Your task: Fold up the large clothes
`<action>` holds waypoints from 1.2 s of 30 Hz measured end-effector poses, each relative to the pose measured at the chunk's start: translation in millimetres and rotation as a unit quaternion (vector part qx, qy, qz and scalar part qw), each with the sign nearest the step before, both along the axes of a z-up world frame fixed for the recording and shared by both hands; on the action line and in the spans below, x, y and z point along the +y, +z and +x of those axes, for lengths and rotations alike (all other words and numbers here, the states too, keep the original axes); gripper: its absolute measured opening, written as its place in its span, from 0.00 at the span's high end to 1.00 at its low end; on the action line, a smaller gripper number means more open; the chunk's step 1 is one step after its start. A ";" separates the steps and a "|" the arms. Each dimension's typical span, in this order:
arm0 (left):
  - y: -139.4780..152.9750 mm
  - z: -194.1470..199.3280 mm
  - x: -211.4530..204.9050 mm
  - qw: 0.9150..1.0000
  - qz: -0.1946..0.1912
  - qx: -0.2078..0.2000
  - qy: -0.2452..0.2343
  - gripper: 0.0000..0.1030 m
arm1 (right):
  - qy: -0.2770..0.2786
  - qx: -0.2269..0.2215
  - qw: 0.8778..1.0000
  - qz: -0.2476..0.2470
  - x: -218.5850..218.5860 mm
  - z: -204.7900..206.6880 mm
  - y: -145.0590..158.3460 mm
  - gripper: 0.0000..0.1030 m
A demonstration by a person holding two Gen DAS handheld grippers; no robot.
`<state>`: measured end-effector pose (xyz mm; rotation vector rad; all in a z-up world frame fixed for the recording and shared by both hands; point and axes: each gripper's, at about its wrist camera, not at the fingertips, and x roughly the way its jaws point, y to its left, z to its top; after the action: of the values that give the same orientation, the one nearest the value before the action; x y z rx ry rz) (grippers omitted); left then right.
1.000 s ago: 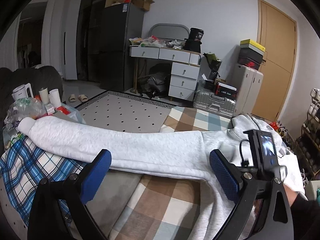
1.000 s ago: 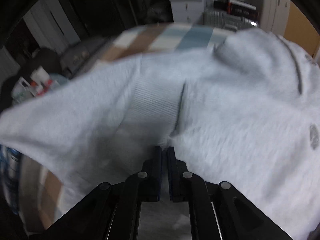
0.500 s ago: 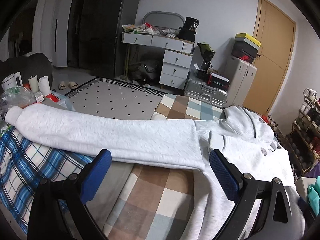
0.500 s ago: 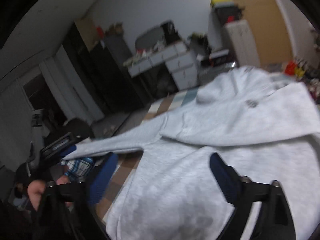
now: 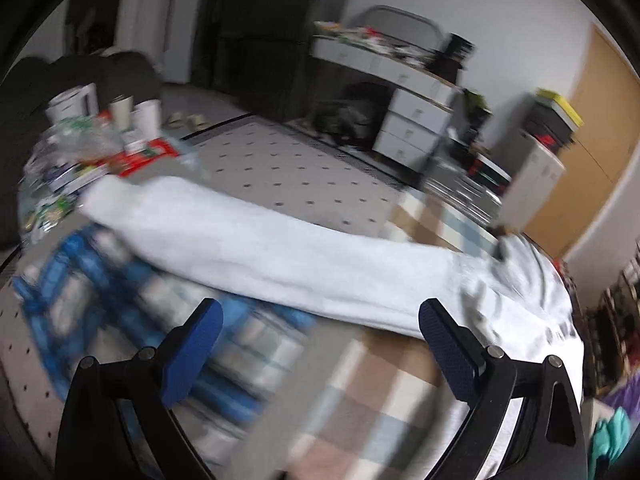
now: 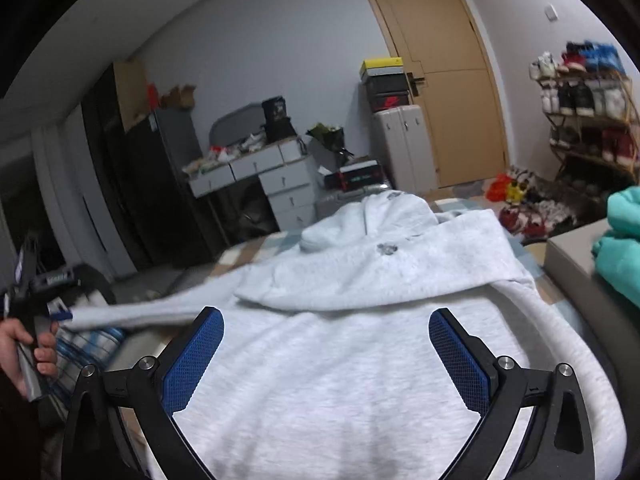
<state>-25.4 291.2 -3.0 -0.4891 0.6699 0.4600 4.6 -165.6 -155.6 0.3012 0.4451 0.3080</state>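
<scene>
Nearest in the right wrist view, the right claw (image 6: 326, 354) stands spread wide with nothing between its blue pads (image 6: 194, 356), released above the lower body of the pale grey hoodie (image 6: 332, 384). The hoodie lies flat on a checked bed cover (image 6: 256, 246), filling the space beneath and ahead of this claw; just beyond the pads one sleeve (image 6: 384, 276) lies folded across the chest, and the hood (image 6: 380, 216) sits farther ahead. To the right of the claw a rounded edge of the garment curves along the bed's side, with a teal cloth (image 6: 620, 240) on a grey box beyond it. Far left of the claw, a hand (image 6: 24, 354) grips the handle of the other tool. In the left wrist view, which is blurred, the left claw (image 5: 316, 350) is also released, pads (image 5: 448, 350) far apart and empty, hovering over a blue plaid cloth (image 5: 100, 300) and the checked cover. Just ahead of it the hoodie's other sleeve (image 5: 260, 244) stretches straight from the body at the right out to the left. Past the cuff lies a clutter of cups and packets (image 5: 100, 136), then a dotted rug (image 5: 288, 176), white drawers (image 6: 280, 184), a dark fridge (image 6: 160, 184) and a wooden door (image 6: 448, 80).
</scene>
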 end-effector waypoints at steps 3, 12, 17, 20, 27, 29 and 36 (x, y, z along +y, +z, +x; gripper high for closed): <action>-5.0 -28.0 59.9 0.995 -0.026 0.013 0.091 0.06 | -0.003 0.004 1.000 0.012 -10.1 -4.0 5.4 0.00; -36.7 -26.7 133.3 0.981 -0.163 0.005 0.100 0.07 | 0.031 0.016 0.999 0.016 -9.8 -11.4 10.1 0.00; -48.8 -5.3 147.2 0.977 -0.188 0.019 0.096 0.22 | 0.042 0.023 0.999 0.000 -2.6 -12.2 6.1 0.00; -48.5 -7.6 158.1 0.974 -0.200 0.018 0.107 0.58 | 0.042 0.011 0.999 -0.003 -2.3 -16.4 9.1 0.00; -28.8 -2.4 145.2 0.985 -0.152 0.019 0.078 0.88 | 0.049 0.023 0.998 -0.014 1.9 -15.2 7.3 0.00; -17.0 1.9 140.7 0.991 -0.113 0.016 0.070 0.88 | 0.050 0.024 0.998 -0.010 1.4 -16.1 7.5 0.00; 63.6 32.9 96.6 0.999 -0.020 -0.028 0.008 0.89 | 0.043 0.033 0.999 -0.001 -2.2 -15.8 8.3 0.00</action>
<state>7.6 387.9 60.6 -0.5440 0.6232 0.4479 -11.3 -167.8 -147.3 0.2908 0.5242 0.3819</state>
